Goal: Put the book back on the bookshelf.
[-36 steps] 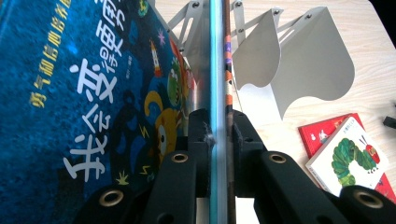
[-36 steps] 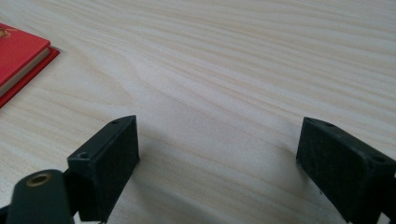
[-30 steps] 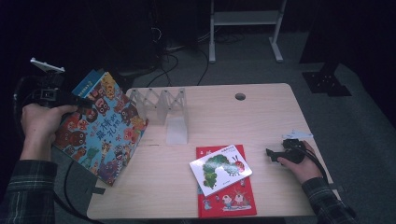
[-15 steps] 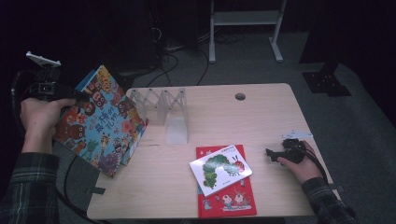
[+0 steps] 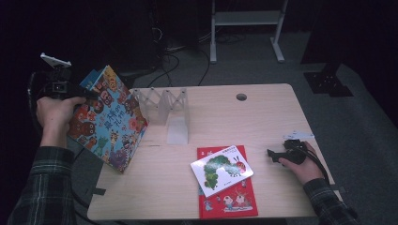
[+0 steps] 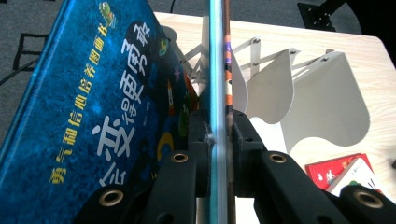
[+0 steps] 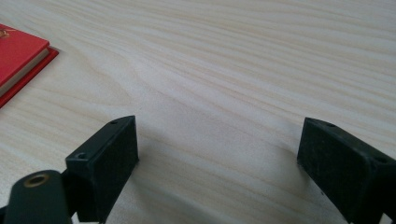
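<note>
Clamped edge-on in the left tool [image 6: 218,135], the picture book [image 5: 107,117] was held tilted over the tabletop's [image 5: 263,117] left edge, beside the white rack [image 5: 162,107]; the right tool [image 7: 219,154] rested released.

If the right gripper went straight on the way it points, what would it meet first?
The right gripper, open and low over the bare table, looks likely to meet the red book under the caterpillar book, though it may pass that corner; depth is unclear.

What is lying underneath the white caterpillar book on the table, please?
A red book lies under the white caterpillar book, its lower part and top left corner showing. The rest of its cover is hidden.
</note>
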Tool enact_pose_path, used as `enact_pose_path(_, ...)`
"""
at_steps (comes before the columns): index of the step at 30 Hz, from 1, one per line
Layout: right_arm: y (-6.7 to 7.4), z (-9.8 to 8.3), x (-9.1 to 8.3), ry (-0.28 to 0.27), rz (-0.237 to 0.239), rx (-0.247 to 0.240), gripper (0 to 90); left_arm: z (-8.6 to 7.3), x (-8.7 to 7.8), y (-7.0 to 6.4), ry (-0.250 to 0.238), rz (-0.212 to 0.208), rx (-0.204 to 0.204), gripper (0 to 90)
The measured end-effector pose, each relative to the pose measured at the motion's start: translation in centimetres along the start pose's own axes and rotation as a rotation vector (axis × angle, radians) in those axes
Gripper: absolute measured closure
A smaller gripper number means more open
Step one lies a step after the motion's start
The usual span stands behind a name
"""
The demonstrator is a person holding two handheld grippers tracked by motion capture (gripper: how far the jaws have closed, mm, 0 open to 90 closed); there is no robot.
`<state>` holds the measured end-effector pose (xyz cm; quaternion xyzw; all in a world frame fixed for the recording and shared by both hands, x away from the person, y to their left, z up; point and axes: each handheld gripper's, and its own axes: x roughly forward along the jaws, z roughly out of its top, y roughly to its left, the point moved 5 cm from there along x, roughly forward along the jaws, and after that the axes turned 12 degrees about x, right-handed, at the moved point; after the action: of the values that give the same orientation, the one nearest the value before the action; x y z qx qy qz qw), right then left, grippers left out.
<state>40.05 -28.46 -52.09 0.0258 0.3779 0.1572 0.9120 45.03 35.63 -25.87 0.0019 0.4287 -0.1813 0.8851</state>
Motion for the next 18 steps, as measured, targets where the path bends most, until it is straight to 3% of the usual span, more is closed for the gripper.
enact_pose_path(11, 0.0, 0.0, 0.0, 0.001, -0.001, 0.000, 10.6, 0.1, 3.2, -0.1, 0.039, 0.003, -0.019, 80.9)
enact_pose_path(18, 0.0, 0.0, 0.0, 0.001, -0.001, -0.002, 10.6, 0.5, 3.5, -0.1, 0.030, 0.015, -0.019, 80.6)
